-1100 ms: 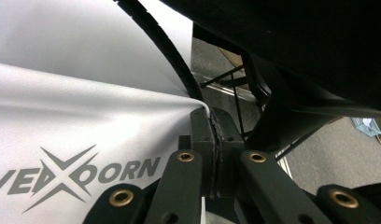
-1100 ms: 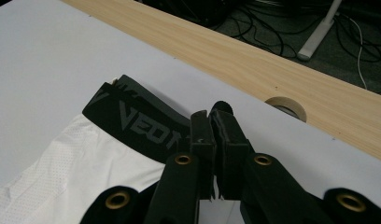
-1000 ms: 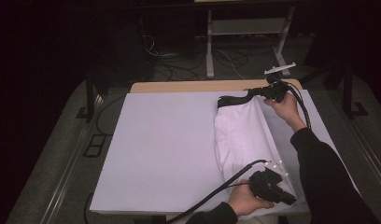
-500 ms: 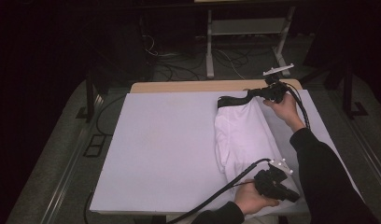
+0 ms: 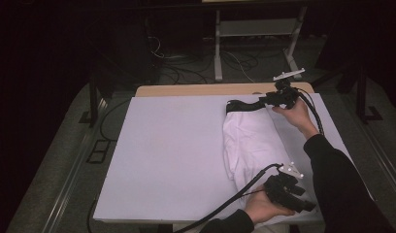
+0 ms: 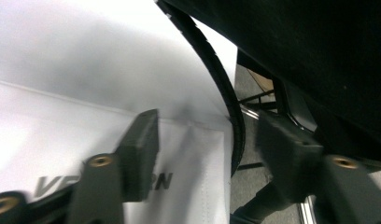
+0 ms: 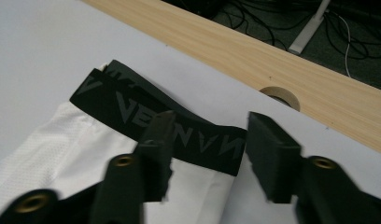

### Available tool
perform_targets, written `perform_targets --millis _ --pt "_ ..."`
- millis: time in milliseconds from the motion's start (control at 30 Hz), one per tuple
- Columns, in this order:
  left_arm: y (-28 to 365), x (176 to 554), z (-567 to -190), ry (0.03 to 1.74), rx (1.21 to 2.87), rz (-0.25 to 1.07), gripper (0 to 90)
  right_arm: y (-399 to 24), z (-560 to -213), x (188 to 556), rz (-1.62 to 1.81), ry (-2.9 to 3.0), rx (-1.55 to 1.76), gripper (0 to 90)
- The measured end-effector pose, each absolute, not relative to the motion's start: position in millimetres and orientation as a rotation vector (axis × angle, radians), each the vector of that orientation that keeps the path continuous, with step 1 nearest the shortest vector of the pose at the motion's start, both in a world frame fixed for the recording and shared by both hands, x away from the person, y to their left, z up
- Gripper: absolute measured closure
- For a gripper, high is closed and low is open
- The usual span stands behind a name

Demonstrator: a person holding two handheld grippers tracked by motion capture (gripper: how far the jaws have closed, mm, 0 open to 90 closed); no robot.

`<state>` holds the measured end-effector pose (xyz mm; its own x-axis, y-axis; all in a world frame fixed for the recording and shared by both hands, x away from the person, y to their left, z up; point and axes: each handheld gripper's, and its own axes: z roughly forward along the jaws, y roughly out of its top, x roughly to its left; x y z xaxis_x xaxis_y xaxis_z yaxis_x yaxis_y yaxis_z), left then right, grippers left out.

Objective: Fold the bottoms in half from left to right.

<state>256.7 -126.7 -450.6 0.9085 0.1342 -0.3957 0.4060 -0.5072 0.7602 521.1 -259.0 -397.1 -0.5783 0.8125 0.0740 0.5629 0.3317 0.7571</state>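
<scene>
White shorts [image 5: 252, 145] with a black lettered waistband [image 5: 244, 104] lay folded on the right half of the white-covered table [image 5: 167, 155], waistband at the far end near the wooden edge. The right gripper [image 5: 264, 101] sat at the waistband's right end; its jaws had just been opening and stood apart, the band's corner below and between them with neither pad pressing on it. The left gripper [image 5: 307, 206] rested at the near hem of the shorts by the table's front edge; its jaws had likewise just been opening and stood apart over the printed hem corner, gripping nothing.
</scene>
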Motion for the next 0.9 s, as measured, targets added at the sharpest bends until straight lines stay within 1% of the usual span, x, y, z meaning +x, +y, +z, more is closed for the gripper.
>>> perform_targets --millis 33,133,200,233,267,333,433,533,733,900 --pt "-125.9 256.6 -449.8 0.399 2.09 -0.347 34.5 -260.0 -396.1 519.9 1.112 2.276 1.235 43.3" --pt "-120.9 258.3 -445.8 0.416 2.076 -0.332 26.2 -262.5 -394.5 517.4 1.154 2.275 1.255 32.4" --pt "-116.9 260.1 -443.1 0.408 2.067 -0.33 21.2 -263.8 -393.2 514.7 1.181 2.274 1.256 26.6" --pt "-114.9 261.0 -441.2 0.414 2.064 -0.312 16.7 -264.0 -392.3 513.3 1.186 2.272 1.253 21.7" --pt "-113.0 262.1 -439.4 0.415 2.064 -0.299 15.5 -264.2 -391.2 511.9 1.185 2.271 1.256 15.2" --pt "-108.7 265.8 -436.1 0.421 2.056 -0.296 11.4 -265.4 -388.9 509.1 1.203 2.268 1.254 11.7" --pt "-103.6 270.5 -431.4 0.427 2.048 -0.268 2.9 -267.8 -385.0 504.1 1.248 2.253 1.265 2.3" --pt "-95.5 277.9 -424.5 0.447 2.034 -0.235 0.0 -269.0 -382.2 499.8 1.275 2.251 1.261 1.6" --pt "-78.9 291.2 -413.5 0.461 2.029 -0.203 0.0 -270.6 -380.3 492.5 1.298 2.239 1.26 0.3" --pt "-60.0 303.2 -404.8 0.506 2.002 -0.13 0.0 -272.4 -380.8 486.2 1.312 2.237 1.267 0.3"
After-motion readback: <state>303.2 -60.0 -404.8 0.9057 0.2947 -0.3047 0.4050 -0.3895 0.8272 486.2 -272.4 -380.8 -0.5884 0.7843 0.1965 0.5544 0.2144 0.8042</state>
